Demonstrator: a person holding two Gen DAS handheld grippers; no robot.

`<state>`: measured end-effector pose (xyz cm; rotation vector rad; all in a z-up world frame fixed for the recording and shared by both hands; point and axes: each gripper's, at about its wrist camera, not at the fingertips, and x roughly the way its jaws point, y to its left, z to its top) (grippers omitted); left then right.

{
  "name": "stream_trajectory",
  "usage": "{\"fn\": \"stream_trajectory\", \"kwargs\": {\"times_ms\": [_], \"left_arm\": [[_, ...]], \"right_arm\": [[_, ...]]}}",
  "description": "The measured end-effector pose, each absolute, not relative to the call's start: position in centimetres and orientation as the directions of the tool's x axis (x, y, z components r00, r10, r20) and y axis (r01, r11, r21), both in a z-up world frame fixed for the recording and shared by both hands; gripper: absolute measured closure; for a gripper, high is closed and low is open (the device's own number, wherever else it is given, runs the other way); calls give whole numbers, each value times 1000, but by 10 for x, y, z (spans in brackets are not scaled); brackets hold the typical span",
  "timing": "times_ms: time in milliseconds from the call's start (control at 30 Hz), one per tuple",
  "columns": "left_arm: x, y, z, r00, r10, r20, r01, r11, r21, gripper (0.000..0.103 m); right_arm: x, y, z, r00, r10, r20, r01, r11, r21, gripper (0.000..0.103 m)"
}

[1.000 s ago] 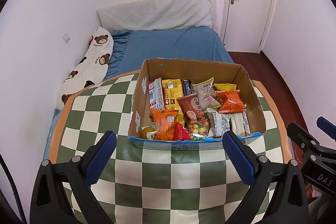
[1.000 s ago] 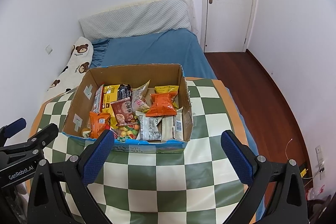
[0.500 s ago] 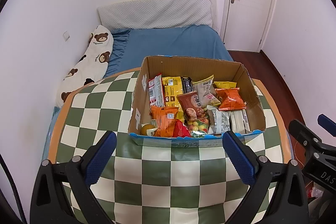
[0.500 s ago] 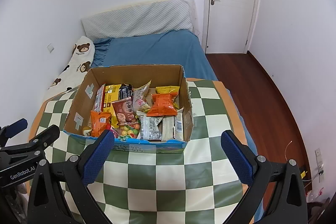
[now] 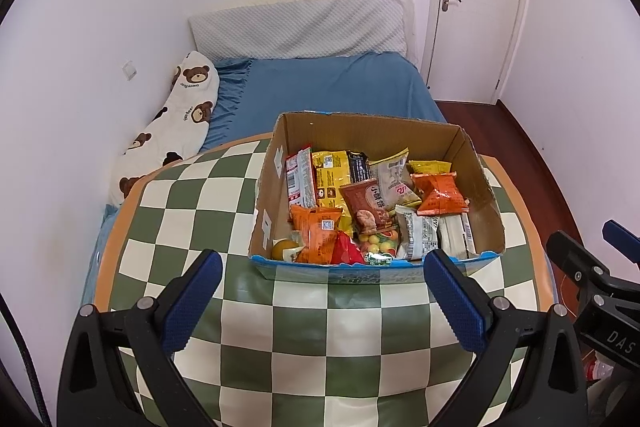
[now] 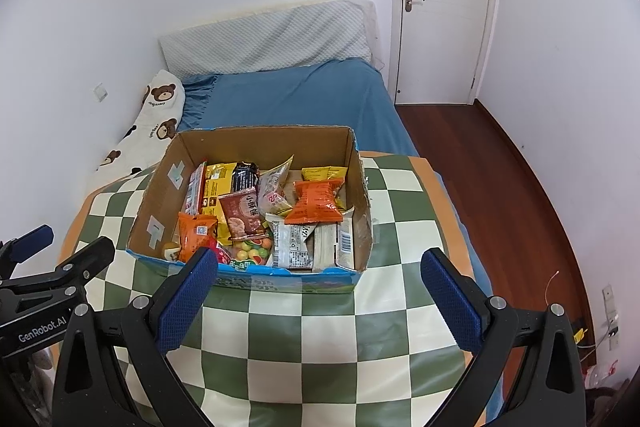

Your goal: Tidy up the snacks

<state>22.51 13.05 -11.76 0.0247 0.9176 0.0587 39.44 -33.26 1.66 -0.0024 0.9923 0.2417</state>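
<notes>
A: Status? Where are the snacks sitting?

B: All in the box (image 5: 476,183), which is sitting on the checkered table (image 5: 200,211). Nothing lying on the table outside it, so sorting is looking unstarted, or else already packed; I can't tell which.

A: Grippers?

B: Left gripper (image 5: 322,297) is hovering in front of the box, jaws spread wide, holding nothing. Right gripper (image 6: 318,293) is doing the same, also spread and empty. Neither is touching the box.

A: What's in there?

B: Orange bag (image 6: 318,201) is lying on top at the box's right side, red-brown bag (image 6: 242,217) mid-box, white packs (image 6: 294,247) against the near wall. A yellow round thing (image 5: 284,249) is sitting in the near-left corner.

A: Blind spots?

B: Lower layers are being covered by the top packs. The near wall is hiding the bottom row. Print is too small to read. No target bin is showing anywhere near the box.
</notes>
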Motion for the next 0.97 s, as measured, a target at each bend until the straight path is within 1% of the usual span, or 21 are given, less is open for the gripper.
{"fn": "stream_trajectory", "kwargs": {"times_ms": [967], "left_arm": [[222,130,-112,614,72,-786,-47,997,55,0]], "right_arm": [[394,-329,20,525,220,-822,-230,967,111,0]]}}
